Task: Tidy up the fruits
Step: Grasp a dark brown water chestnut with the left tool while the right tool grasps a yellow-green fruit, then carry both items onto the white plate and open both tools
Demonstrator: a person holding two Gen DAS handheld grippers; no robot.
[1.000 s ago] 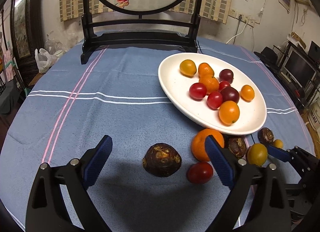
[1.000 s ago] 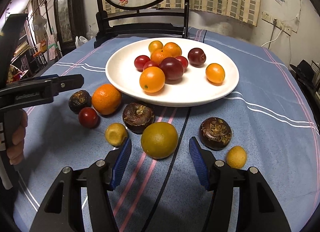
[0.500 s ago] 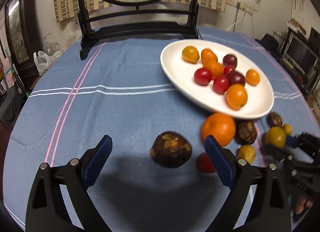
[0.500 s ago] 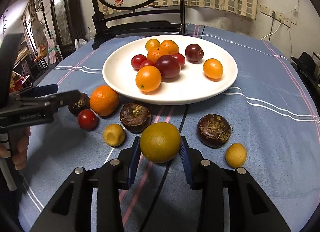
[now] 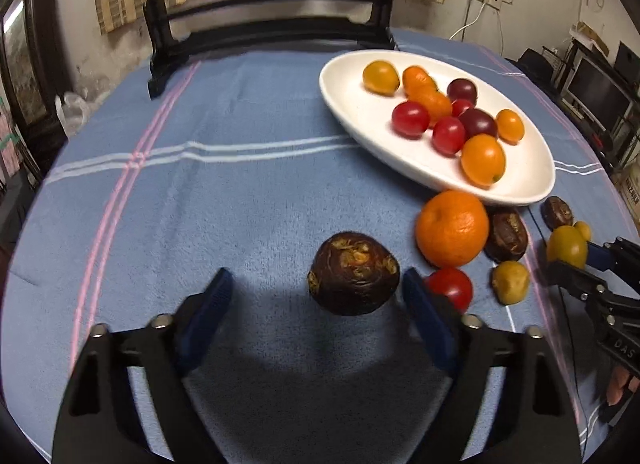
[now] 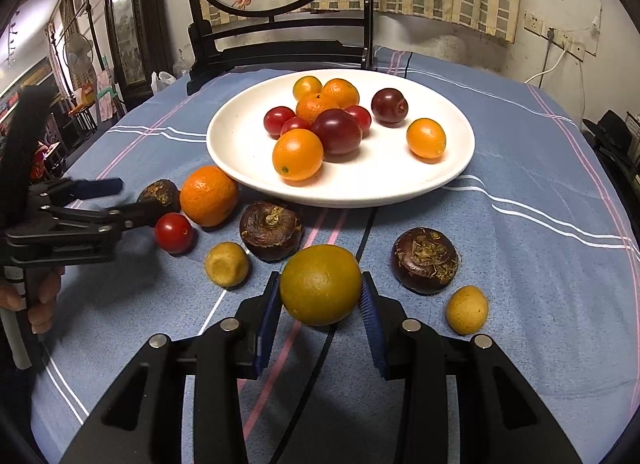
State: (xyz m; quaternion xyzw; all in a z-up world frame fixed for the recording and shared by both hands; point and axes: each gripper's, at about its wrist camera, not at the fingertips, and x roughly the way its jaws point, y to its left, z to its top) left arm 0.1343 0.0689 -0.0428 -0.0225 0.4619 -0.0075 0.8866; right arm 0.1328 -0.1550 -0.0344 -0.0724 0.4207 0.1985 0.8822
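The right hand-held gripper [image 6: 320, 296] pinches a yellow-green citrus [image 6: 320, 284]; the left hand-held gripper [image 5: 316, 300] is spread around a dark water chestnut [image 5: 354, 274]. Ahead, the white plate [image 6: 240, 167] on the worktop already holds about ten fruits. Roughly eight remain on the blue cloth [image 5: 240, 199], I'd judge. Only the right view shows the small yellow fruit [image 6: 467, 310] clearly.

2 low wrist views, close, facing the shared white plate [image 5: 348, 119]
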